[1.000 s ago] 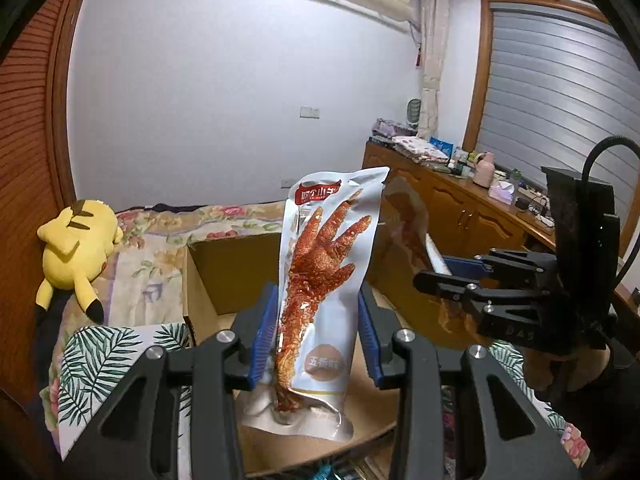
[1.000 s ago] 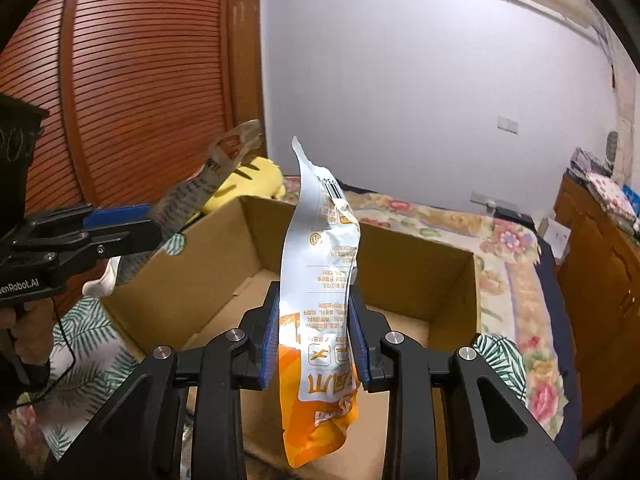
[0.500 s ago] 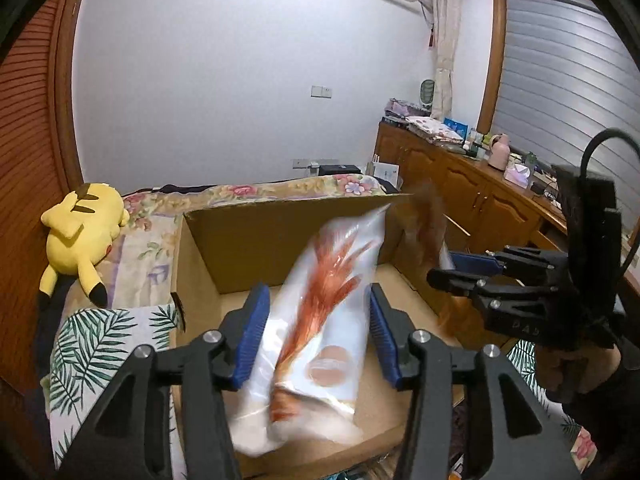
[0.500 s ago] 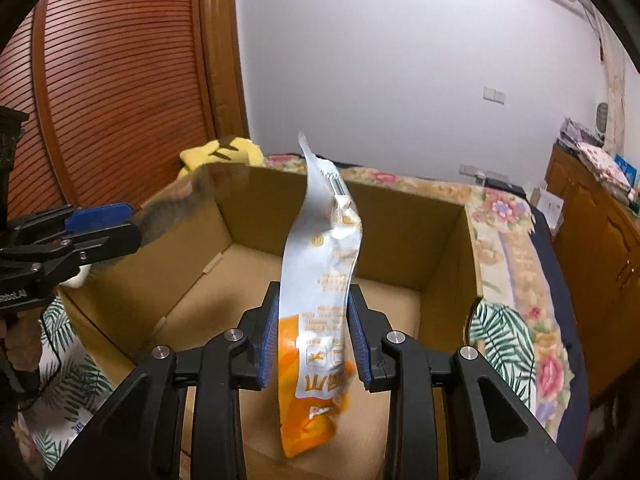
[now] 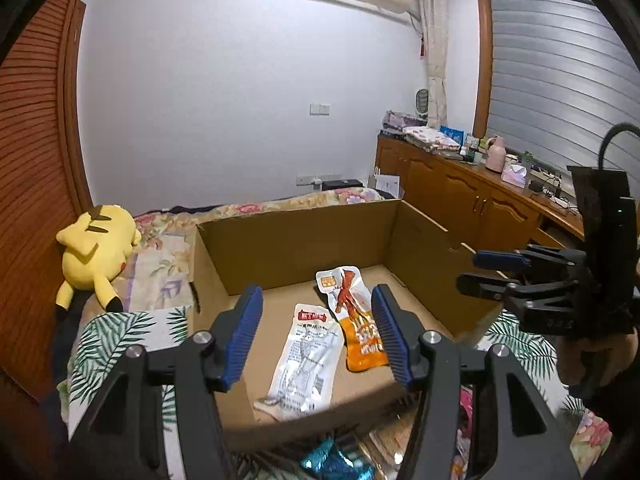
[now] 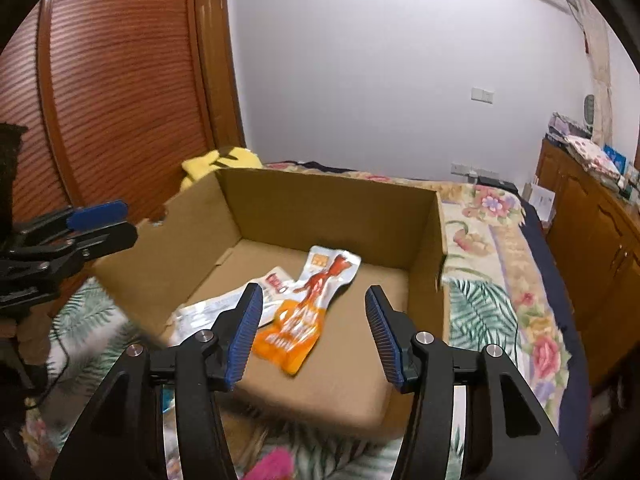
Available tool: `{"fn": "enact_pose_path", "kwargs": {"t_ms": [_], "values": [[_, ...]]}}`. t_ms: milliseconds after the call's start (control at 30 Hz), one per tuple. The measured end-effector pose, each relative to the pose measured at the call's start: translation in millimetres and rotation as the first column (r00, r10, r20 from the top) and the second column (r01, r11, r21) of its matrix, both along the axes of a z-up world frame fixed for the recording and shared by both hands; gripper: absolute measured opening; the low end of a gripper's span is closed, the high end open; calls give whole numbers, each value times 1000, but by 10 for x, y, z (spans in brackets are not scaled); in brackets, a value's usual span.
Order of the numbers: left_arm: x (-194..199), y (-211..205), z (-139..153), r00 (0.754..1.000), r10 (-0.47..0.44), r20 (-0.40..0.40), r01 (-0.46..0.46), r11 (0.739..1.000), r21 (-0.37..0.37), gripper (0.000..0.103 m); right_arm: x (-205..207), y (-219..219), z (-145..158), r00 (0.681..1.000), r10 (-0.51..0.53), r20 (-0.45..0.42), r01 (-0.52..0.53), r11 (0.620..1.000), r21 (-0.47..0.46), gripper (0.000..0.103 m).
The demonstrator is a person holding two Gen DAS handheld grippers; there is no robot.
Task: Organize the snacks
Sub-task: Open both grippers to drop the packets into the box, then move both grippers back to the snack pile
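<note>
The near wall of the cardboard box (image 5: 304, 430) is partly hidden behind the left gripper's (image 5: 316, 330) fingers, and the bottom edge cuts off the crinkled blue wrapper (image 5: 332, 462) lying just near it. In the right wrist view the white snack pouch (image 6: 218, 310) is half covered by the right gripper's (image 6: 314, 330) left finger, and its print is too blurred to read. The orange snack pouch (image 6: 308, 312) is smeared at its near end. The pink item (image 6: 276, 462) at the bottom edge is too blurred to name. The yellow plush toy (image 6: 222, 160) shows only its top above the box's far left corner.
</note>
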State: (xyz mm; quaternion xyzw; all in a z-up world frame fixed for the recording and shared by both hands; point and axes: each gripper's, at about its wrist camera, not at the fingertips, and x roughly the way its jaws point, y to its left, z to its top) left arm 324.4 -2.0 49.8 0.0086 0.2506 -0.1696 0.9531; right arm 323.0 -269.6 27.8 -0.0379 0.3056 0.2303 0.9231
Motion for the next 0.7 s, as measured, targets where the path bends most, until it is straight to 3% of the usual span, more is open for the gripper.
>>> {"fn": "enact_pose_path", "kwargs": {"t_ms": [300, 700], "values": [[-637, 45, 41, 1000, -18, 23, 18, 1000, 21, 58, -800, -173, 42, 1000, -19, 10, 19, 999, 40, 56], [-1241, 180, -349, 1000, -4, -18, 5, 999, 39, 58, -1554, -332, -271, 996, -76, -40, 77, 997, 20, 56]]}}
